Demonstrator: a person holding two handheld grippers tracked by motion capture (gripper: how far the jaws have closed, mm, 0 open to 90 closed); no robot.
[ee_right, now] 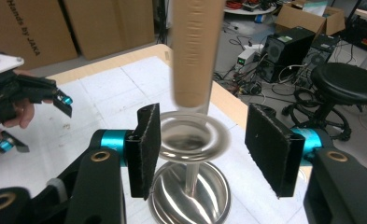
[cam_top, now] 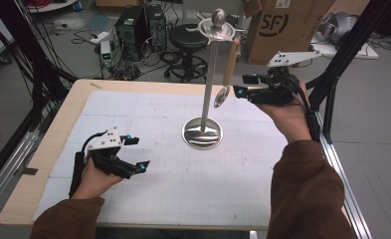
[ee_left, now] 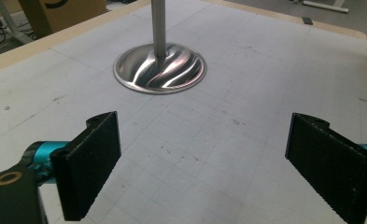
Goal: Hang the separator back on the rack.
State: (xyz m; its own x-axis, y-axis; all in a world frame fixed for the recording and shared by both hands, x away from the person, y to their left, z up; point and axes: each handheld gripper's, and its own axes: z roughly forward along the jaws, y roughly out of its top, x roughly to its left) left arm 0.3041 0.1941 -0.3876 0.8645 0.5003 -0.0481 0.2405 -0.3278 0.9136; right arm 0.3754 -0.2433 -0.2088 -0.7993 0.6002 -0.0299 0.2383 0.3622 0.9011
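The wooden-handled utensil (cam_top: 229,67) hangs from a hook on the steel stand (cam_top: 203,132), which sits on the gridded mat (cam_top: 148,114) at the far middle of the table. Its handle points up and its round metal head (cam_top: 221,97) dangles low, just to the right of the pole. In the right gripper view that head is blurred, which suggests it is swinging.

The right gripper (cam_top: 239,84) is held at the far right, its tips right beside the utensil. Its jaws stand partly apart, straddling the metal head with clear gaps on both sides. I judge nothing is clamped.

The left gripper (cam_top: 136,153) rests near the left of the mat, jaws spread wide and empty, well away from the stand.

Here's the risk: the utensil looks free on its hook, and the jaws are still around it. Pull the right gripper back crooked and a pad could clip the head and set it rocking harder. A stronger knock could lift the utensil off the hook, and it would clatter onto the stand's base. It could also nudge the slim pole and tip the whole stand, since nothing braces it.
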